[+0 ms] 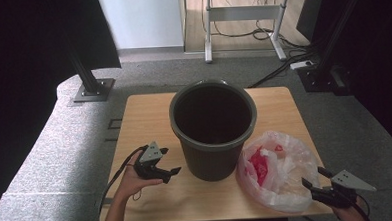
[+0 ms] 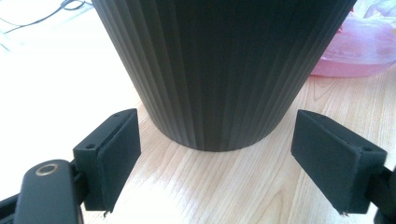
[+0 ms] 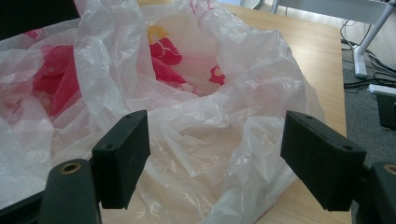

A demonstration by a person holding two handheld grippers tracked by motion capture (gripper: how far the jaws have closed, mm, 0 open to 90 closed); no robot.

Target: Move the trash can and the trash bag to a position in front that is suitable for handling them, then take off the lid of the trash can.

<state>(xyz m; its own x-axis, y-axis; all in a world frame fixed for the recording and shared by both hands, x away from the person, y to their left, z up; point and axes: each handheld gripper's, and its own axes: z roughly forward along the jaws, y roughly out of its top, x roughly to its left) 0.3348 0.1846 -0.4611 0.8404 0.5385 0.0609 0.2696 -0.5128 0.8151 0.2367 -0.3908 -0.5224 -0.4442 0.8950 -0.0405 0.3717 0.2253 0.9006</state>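
On the pale wooden worktop (image 1: 144, 118), a dark ribbed plastic bin (image 1: 214, 127) stands centred; the crumpled translucent pink-printed bag (image 1: 279, 169) lies beside it, probably its liner. Left hand-held gripper (image 1: 165, 172) and right hand-held gripper (image 1: 314, 178) are spread, unladen.

Count on tabletop (image 1: 149, 117): 1 dark ribbed bin (image 1: 214, 127) at centre, 1 crumpled clear plastic bag (image 1: 279, 169) with red print near the right front corner. 2 grippers: left gripper (image 1: 167, 160), right gripper (image 1: 313, 177).

no readable text, labels or numbers
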